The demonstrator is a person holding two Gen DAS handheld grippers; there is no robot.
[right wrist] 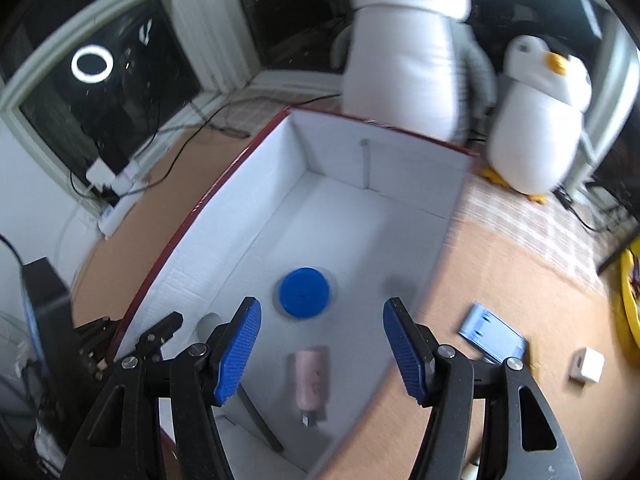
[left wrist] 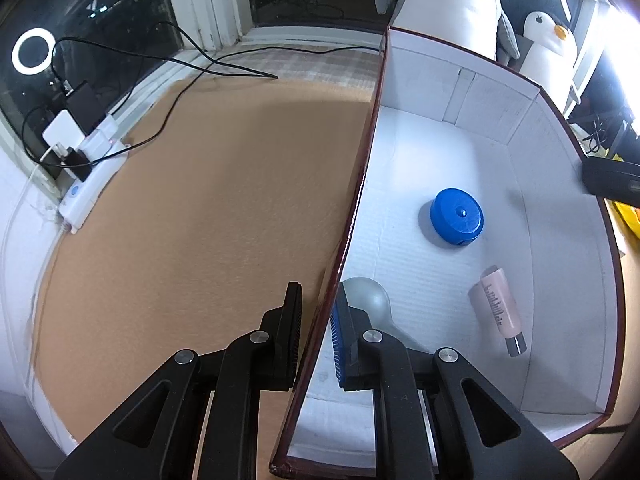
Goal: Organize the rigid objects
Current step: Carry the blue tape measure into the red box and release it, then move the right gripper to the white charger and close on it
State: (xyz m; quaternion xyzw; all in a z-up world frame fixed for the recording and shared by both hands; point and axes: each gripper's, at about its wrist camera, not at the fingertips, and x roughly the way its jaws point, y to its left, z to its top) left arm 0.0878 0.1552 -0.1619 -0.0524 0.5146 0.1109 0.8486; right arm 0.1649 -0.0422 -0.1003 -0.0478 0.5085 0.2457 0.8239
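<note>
A white box with a dark red rim [left wrist: 360, 200] stands on the tan table. Inside it lie a blue round disc [left wrist: 456, 216], a pink tube with a dark cap [left wrist: 496, 308] and a grey spoon [left wrist: 366, 298]. My left gripper [left wrist: 318, 292] is shut on the box's left wall, one finger outside and one inside. My right gripper [right wrist: 322, 304] hangs open over the box [right wrist: 360, 152], with nothing between its blue pads. The disc [right wrist: 304, 292] and the tube [right wrist: 310, 384] lie below it. Outside the box, a light-blue flat piece [right wrist: 492, 334] and a small white cube [right wrist: 588, 366] rest on the table.
Two plush penguins [right wrist: 404, 52] [right wrist: 536, 120] stand behind the box. A white power strip with plugs and cables [left wrist: 92, 176] lies along the window sill at the left. A yellow container [right wrist: 630, 308] sits at the far right edge.
</note>
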